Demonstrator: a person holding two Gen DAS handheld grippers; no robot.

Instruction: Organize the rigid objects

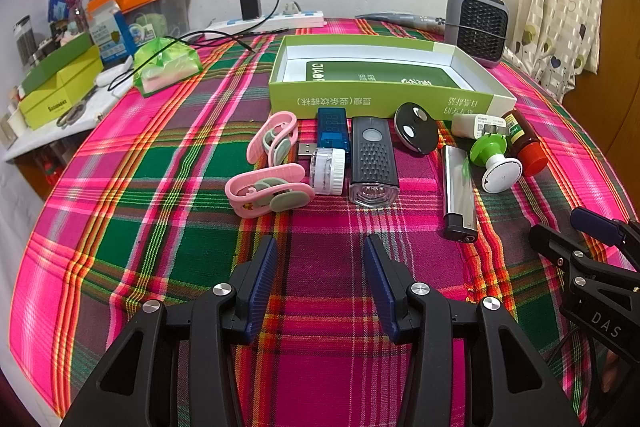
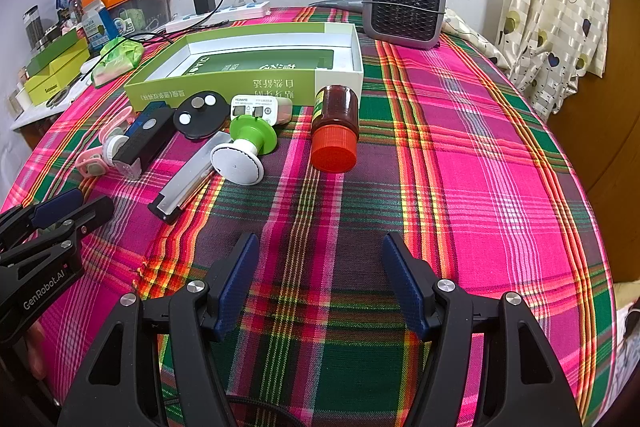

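A row of small objects lies on the plaid cloth in front of an open green box (image 1: pixel 360 103) (image 2: pixel 224 87): two pink clips (image 1: pixel 270 189), a blue USB stick (image 1: pixel 332 129), a white round case (image 1: pixel 328 171), a black bike light (image 1: pixel 372 163) (image 2: pixel 142 143), a black disc (image 1: pixel 416 133) (image 2: pixel 200 115), a silver lighter (image 1: pixel 460 195) (image 2: pixel 192 175), a green-and-white stamp (image 1: pixel 494 159) (image 2: pixel 244 151), a white charger (image 2: pixel 260 109) and a brown bottle with a red cap (image 2: pixel 335 131) (image 1: pixel 526 143). My left gripper (image 1: pixel 320 247) stands open before the bike light, holding nothing. My right gripper (image 2: pixel 318 247) is open below the bottle, with nothing between its fingers.
A grey fan heater (image 1: pixel 476 23) (image 2: pixel 404 9) stands behind the box. A power strip (image 1: pixel 268 21) with a charger and cable lies at the back. A green bag (image 1: pixel 166 65) and yellow-green boxes (image 1: pixel 60 83) sit at the left. A curtain (image 2: pixel 560 7) hangs at the right.
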